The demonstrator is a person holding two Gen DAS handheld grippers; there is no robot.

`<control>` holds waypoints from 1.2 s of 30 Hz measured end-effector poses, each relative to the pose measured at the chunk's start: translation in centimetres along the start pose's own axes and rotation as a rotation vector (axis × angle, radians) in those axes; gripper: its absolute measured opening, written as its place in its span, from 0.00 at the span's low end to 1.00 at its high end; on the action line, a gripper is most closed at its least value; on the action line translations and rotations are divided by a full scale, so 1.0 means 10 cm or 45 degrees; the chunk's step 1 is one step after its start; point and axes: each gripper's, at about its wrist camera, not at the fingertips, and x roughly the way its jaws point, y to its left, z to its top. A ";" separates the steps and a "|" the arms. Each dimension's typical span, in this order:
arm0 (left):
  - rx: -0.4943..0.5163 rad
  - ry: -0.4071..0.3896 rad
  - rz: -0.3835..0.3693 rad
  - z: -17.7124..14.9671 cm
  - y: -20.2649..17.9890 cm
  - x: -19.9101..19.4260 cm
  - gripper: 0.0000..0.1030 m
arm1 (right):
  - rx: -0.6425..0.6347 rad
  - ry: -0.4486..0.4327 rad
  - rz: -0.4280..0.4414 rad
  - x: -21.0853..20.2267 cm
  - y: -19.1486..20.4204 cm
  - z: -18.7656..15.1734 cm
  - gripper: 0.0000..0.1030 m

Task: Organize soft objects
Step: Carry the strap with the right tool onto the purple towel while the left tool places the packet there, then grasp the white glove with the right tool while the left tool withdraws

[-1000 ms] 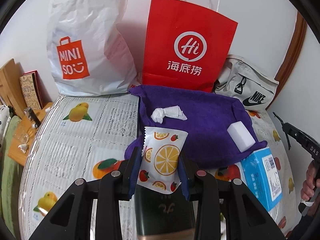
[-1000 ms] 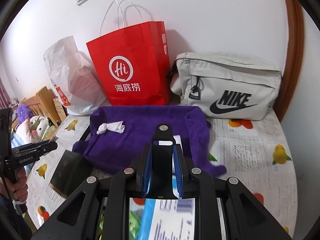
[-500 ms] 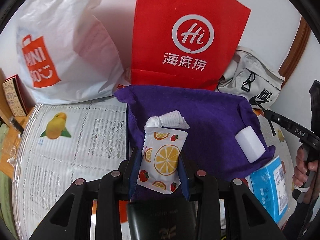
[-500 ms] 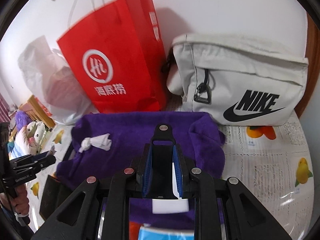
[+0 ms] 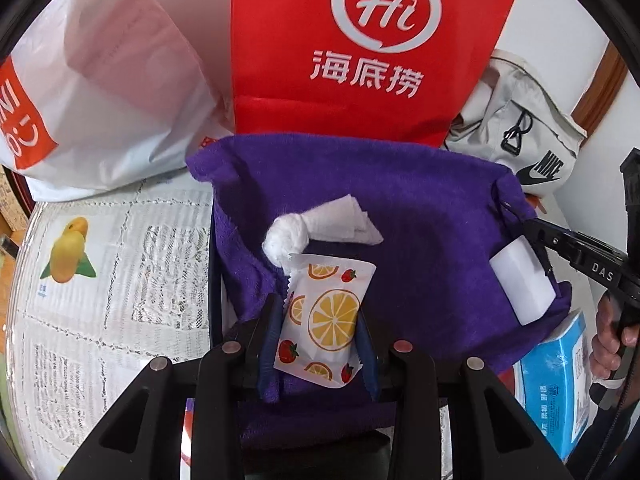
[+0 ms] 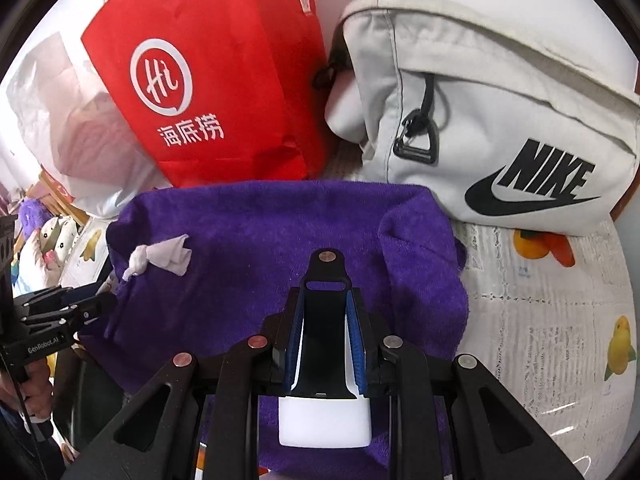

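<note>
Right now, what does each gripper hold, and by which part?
The left gripper clamps the fruit-print packet by its two long sides, lower half. The right gripper grips a black clip by its sides.

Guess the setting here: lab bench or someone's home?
Likely a home: fruit-print lace tablecloth, red paper shopping bag and grey fabric Nike bag against a white wall, plush toys beside the table.

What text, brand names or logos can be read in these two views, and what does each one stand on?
"Hi" with "海底捞": red paper bag.
"NIKE" with swoosh: pale grey bag.
"DAS", cut off: right tongs, seen from the left wrist.
"GenRobot.AI": left tongs, seen from the right wrist.
Orange panel, letters cut off at the frame edge: white plastic bag.
Blue box: print too small to read.
</note>
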 end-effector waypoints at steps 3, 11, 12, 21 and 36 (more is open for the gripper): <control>-0.002 0.004 0.005 0.01 0.01 0.03 0.34 | -0.006 0.022 0.001 0.04 0.01 -0.01 0.22; -0.034 0.030 0.011 0.04 0.06 0.10 0.35 | 0.012 0.058 -0.023 0.15 -0.03 -0.02 0.22; -0.040 0.036 0.005 0.04 0.07 0.11 0.38 | 0.011 0.056 -0.018 0.15 -0.03 -0.02 0.23; -0.055 0.031 0.053 0.00 0.14 -0.03 0.57 | -0.004 -0.020 0.008 -0.15 0.05 -0.01 0.50; -0.052 -0.052 0.117 -0.29 0.08 -0.70 0.69 | -0.095 -0.164 0.026 -1.05 0.55 -0.52 0.59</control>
